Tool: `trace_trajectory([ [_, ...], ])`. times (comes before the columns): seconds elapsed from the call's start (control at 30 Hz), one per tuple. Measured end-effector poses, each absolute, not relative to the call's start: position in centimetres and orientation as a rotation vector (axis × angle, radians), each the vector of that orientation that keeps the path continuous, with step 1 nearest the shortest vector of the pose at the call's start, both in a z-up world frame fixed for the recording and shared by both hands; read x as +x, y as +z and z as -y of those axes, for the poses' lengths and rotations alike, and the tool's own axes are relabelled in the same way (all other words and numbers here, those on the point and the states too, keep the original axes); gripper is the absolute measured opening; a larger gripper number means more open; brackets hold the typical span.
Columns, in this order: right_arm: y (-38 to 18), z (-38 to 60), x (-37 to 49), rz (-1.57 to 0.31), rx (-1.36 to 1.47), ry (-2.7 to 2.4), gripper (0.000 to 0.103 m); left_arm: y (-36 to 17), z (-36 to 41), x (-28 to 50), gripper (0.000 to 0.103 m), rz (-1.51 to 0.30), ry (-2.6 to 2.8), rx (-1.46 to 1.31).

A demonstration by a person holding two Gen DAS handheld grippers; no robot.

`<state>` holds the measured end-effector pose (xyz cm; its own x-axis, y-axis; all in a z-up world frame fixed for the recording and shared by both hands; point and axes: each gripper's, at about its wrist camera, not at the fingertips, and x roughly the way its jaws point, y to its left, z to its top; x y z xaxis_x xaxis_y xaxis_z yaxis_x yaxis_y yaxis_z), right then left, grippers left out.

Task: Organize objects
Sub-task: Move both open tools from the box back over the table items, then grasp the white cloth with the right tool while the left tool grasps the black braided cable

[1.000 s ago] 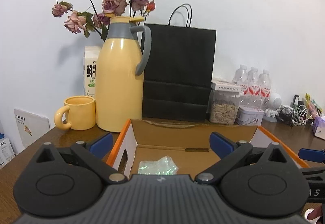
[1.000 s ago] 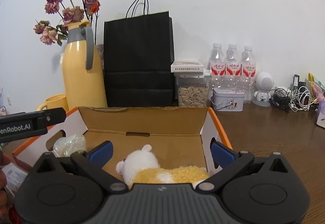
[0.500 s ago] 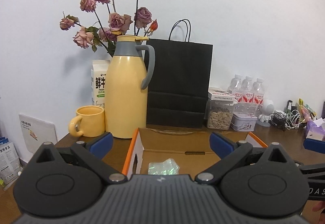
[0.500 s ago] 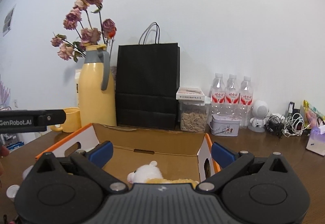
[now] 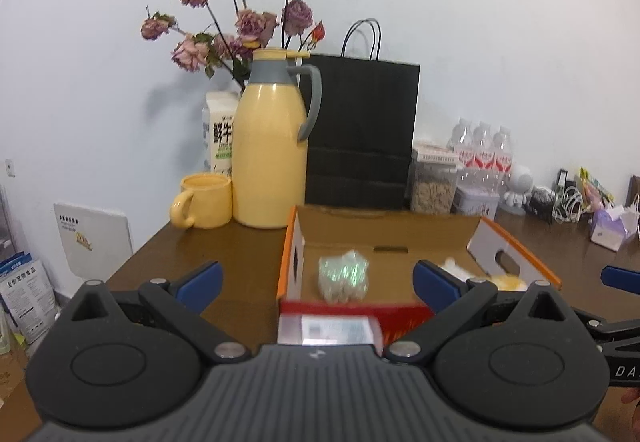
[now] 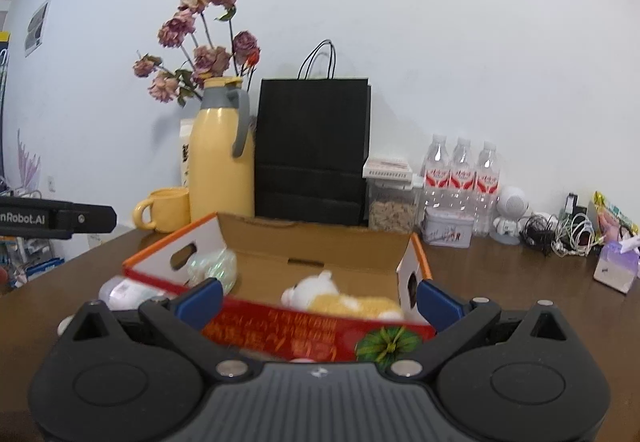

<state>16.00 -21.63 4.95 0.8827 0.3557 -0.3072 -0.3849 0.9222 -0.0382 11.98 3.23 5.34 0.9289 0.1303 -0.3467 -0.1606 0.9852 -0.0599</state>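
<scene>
We hold both tongs wide open with nothing in them. The cardboard box sits at twelve o'clock from our right tongs, its long side running nine to three, with the plush toy inside and nearest to that hand. Our left tongs sit near the box's nine o'clock end, by the shiny bag.

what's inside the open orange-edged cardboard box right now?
Inside the orange-edged cardboard box: a crinkly clear plastic packet on the left and a white-and-yellow plush toy on the right. The red front flap hides the nearest part of the floor, so anything there cannot be seen.
</scene>
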Motion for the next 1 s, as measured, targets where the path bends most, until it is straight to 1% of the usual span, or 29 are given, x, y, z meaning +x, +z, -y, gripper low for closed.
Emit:
trace_trajectory([
  [0.43,2.1,21.7,11.4,-0.394,-0.116,0.428,0.103,1.9,-5.0,7.3,0.103,-0.482,0.139,-0.119],
  [0.6,1.1,22.1,9.9,-0.425,-0.11,0.434,0.103,0.4,-5.0,6.2,0.103,-0.57,0.097,-0.151],
  [1.0,-0.7,23.8,9.0,-0.473,-0.09,0.401,0.103,-1.4,-2.7,8.8,0.103,-0.764,-0.033,-0.187],
])
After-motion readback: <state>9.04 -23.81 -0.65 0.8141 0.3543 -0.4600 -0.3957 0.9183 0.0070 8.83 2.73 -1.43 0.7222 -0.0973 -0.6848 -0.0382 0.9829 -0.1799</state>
